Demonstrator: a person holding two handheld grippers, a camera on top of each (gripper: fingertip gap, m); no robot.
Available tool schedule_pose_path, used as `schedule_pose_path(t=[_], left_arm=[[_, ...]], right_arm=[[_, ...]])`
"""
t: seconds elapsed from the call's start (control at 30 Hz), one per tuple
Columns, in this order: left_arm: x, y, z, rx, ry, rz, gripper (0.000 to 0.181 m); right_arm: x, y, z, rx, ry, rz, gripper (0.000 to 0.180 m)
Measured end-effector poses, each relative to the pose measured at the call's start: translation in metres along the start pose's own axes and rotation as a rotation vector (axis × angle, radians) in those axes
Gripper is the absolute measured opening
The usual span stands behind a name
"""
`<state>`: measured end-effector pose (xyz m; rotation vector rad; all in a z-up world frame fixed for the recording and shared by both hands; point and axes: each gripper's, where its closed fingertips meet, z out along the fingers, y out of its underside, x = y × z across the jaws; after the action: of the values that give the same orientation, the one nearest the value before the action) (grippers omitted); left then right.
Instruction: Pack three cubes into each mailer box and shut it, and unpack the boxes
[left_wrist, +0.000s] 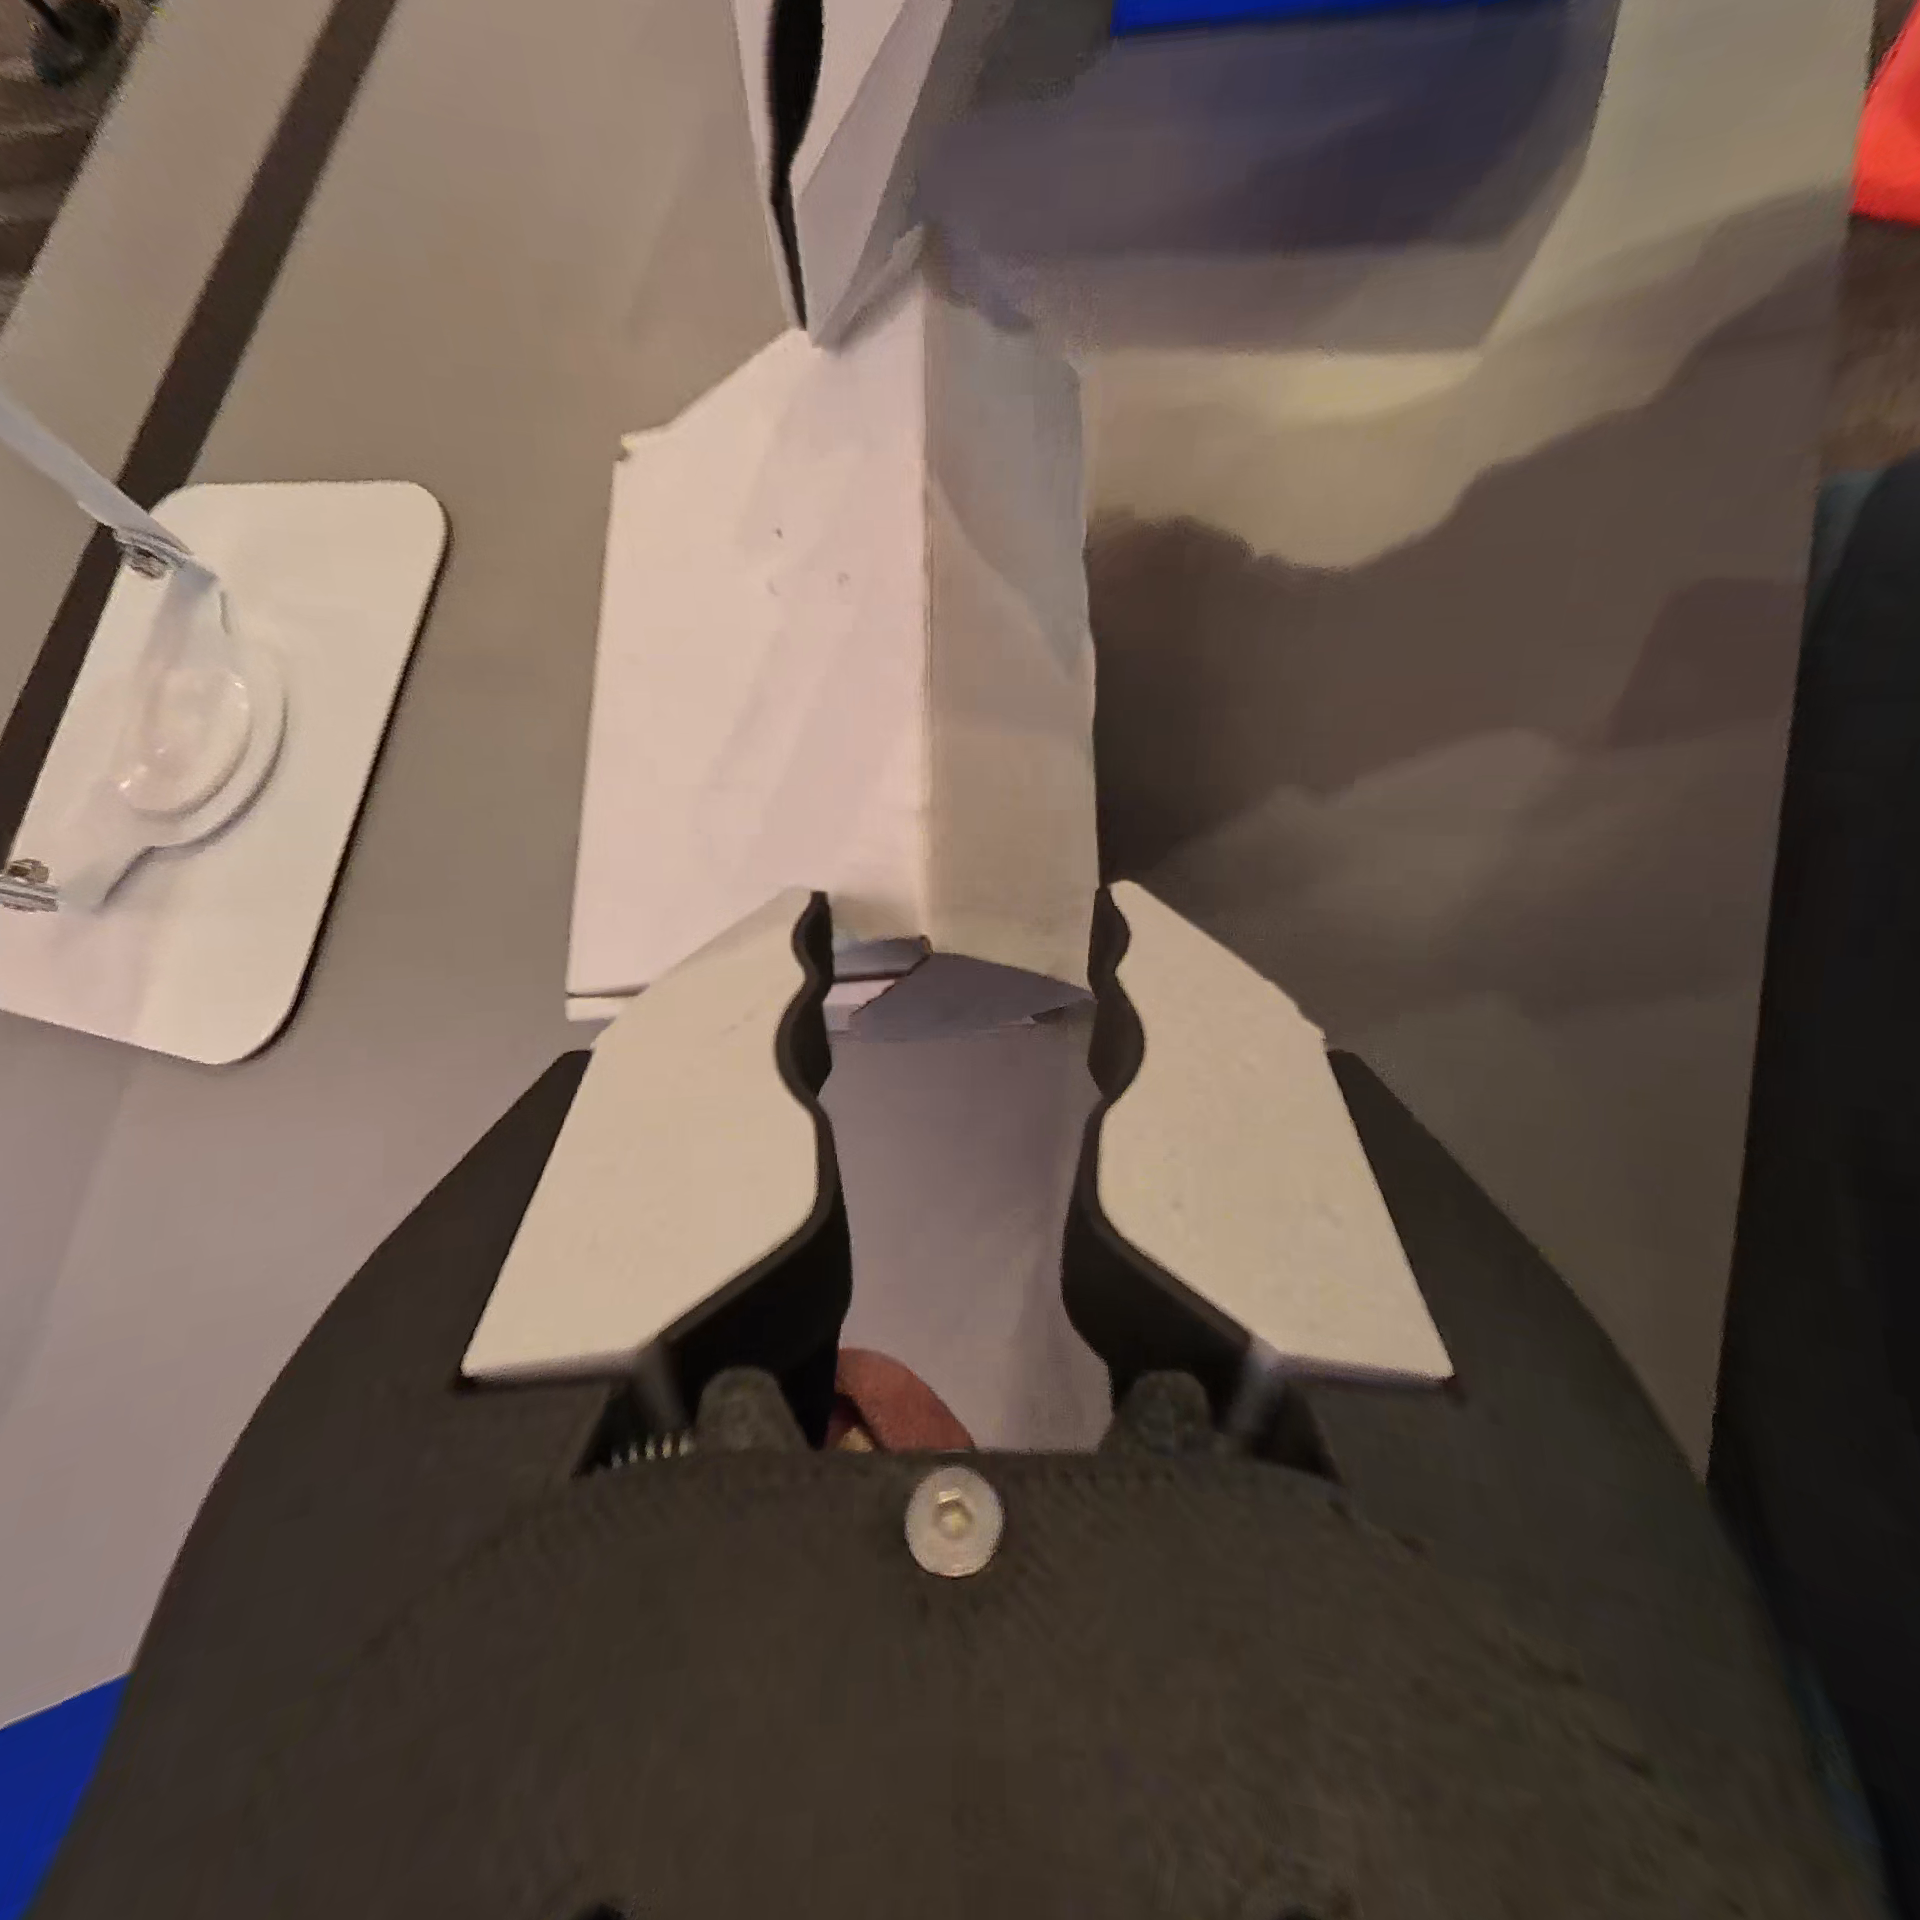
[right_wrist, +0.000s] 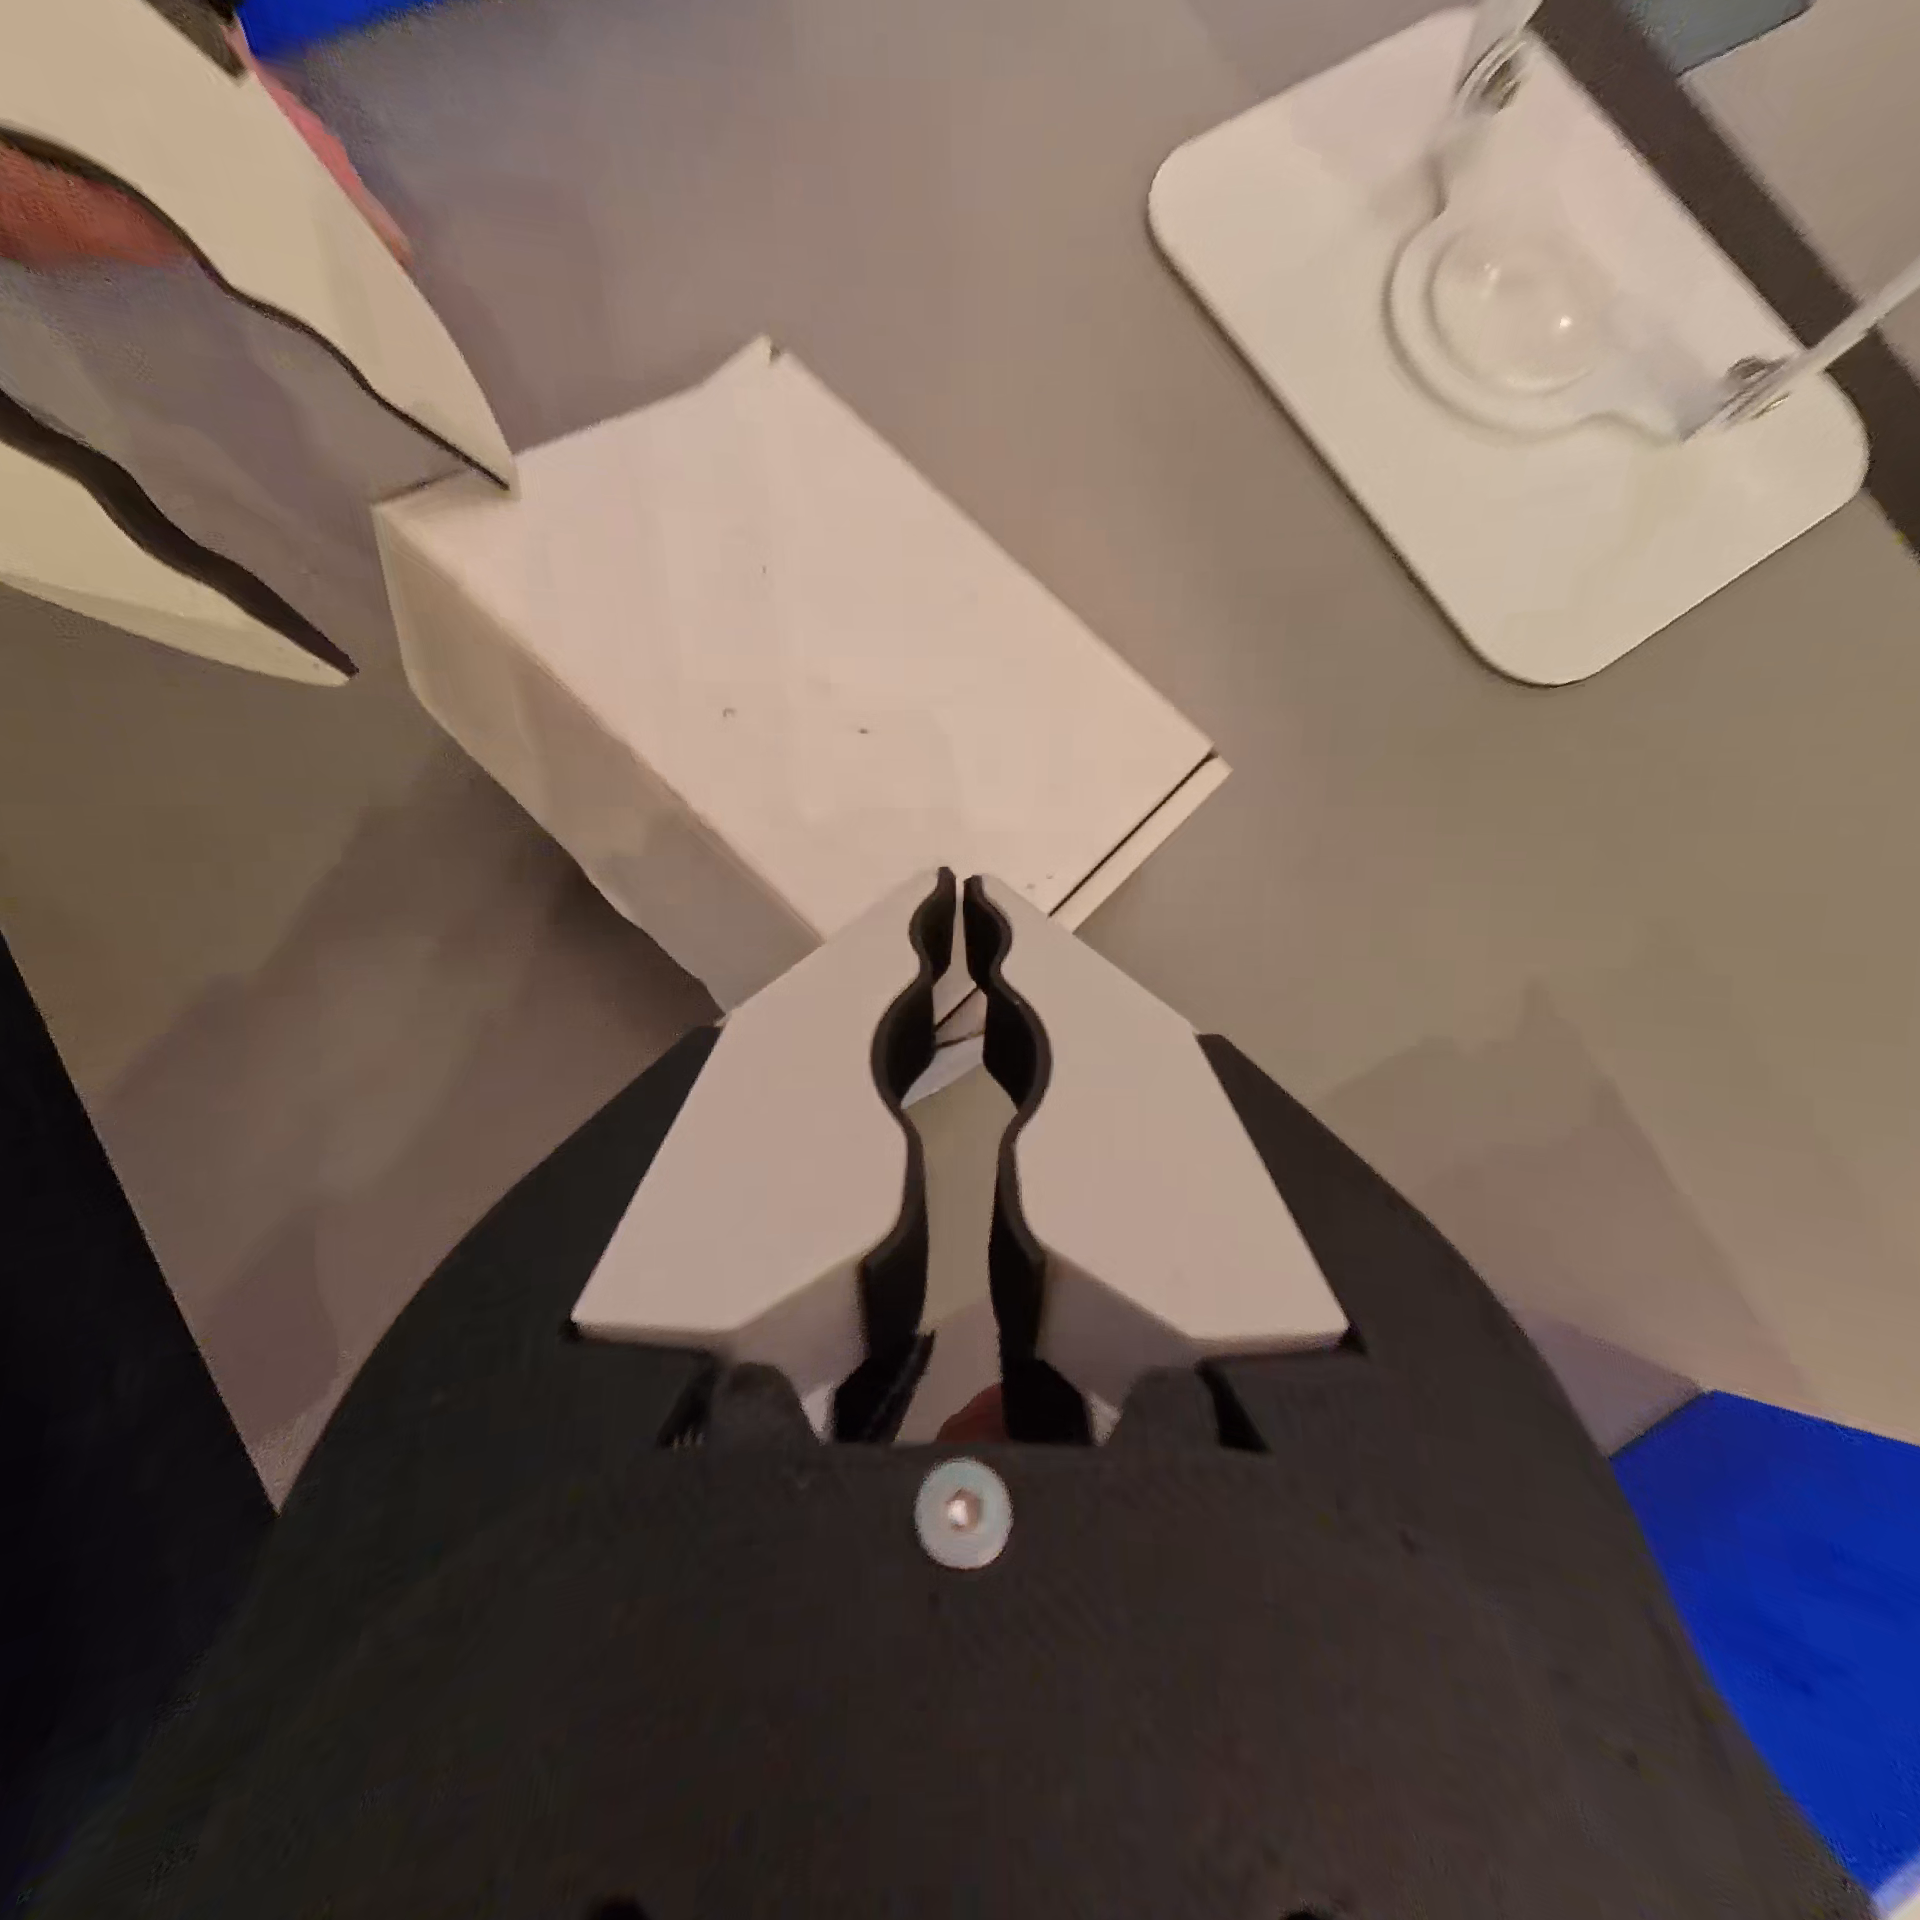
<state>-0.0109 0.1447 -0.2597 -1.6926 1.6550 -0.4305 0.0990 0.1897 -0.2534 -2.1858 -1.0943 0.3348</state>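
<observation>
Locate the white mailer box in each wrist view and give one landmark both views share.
Left wrist view: the white mailer box lies centre, just ahead of the left gripper, whose jaws stand apart.
Right wrist view: the box lies centre, its near corner at the right gripper, whose jaws are nearly together.
Shared landmark: the white stand base, at left in the left view, upper right in the right.
</observation>
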Motion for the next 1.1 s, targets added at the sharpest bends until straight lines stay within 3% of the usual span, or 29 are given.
schedule_pose_path(t=[0.03, 0.2, 0.5, 0.7, 0.9, 1.1], left_arm=[[0.003, 0.004, 0.004, -0.026, -0.008, 0.016, 0.047], [0.007, 0.020, 0.020, -0.130, -0.115, 0.111, 0.042], [0.003, 0.022, 0.017, -0.160, -0.221, 0.134, 0.048], [-0.002, 0.025, -0.003, -0.065, -0.230, -0.140, 0.053], [0.009, 0.040, 0.013, -0.114, -0.190, -0.208, 0.057], [0.020, 0.045, 0.033, -0.112, -0.127, -0.278, 0.058]], right_arm=[[-0.003, 0.006, 0.005, -0.027, 0.005, -0.020, 0.000], [-0.008, 0.022, 0.018, -0.109, 0.025, -0.057, 0.000], [-0.003, 0.018, 0.011, -0.043, 0.080, -0.053, 0.000], [0.008, 0.021, -0.010, 0.012, 0.080, 0.061, 0.028], [-0.016, 0.044, 0.006, -0.081, -0.055, 0.055, 0.050], [-0.027, 0.052, 0.023, -0.109, -0.079, 0.029, 0.061]])
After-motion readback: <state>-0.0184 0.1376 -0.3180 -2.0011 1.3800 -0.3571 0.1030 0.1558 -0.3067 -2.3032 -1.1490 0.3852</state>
